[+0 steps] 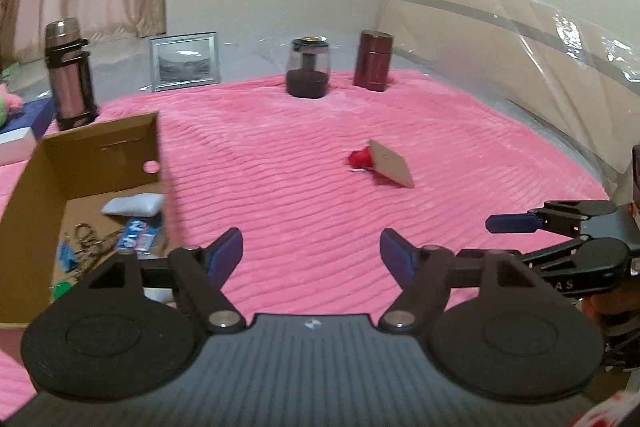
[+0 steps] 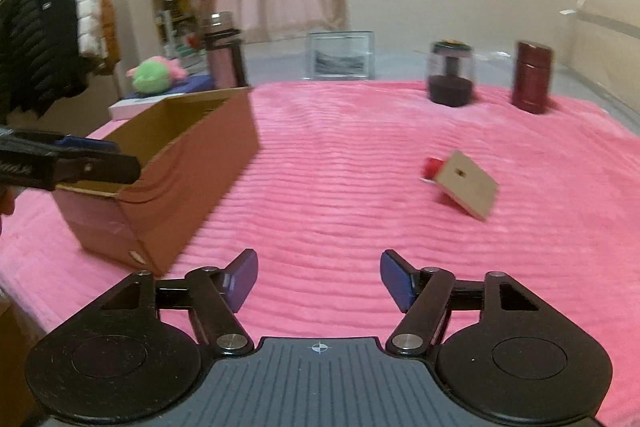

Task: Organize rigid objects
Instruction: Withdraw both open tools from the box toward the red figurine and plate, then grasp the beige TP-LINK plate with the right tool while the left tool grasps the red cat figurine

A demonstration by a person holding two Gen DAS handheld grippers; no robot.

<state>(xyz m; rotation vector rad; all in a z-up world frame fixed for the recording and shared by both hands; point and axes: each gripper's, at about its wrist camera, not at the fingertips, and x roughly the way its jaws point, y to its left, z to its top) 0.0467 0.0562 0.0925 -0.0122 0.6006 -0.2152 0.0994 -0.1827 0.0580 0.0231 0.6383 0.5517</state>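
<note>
Both tongs stood agape with nothing between the pads: the left gripper (image 1: pixel 311 251) hung beside the cardboard box (image 1: pixel 100 147), the right gripper (image 2: pixel 319 277) over bare pink blanket (image 2: pixel 328 187). I judged the work to be between loads, with one thing dropped off and the next not yet chosen.

The nearest loose piece was a tan card with something red tucked under it (image 2: pixel 466 189), alone in the middle of the blanket and well apart from both grippers (motion blur kept me from naming it). The next move would need a reach forward and a low, flat pinch on its raised edge.

By my count: one box, holding perhaps four or five small items; one steel flask (image 1: pixel 69 75); one picture frame (image 1: pixel 186 61); one glass jar (image 1: pixel 308 69); one maroon canister (image 1: pixel 374 61).
</note>
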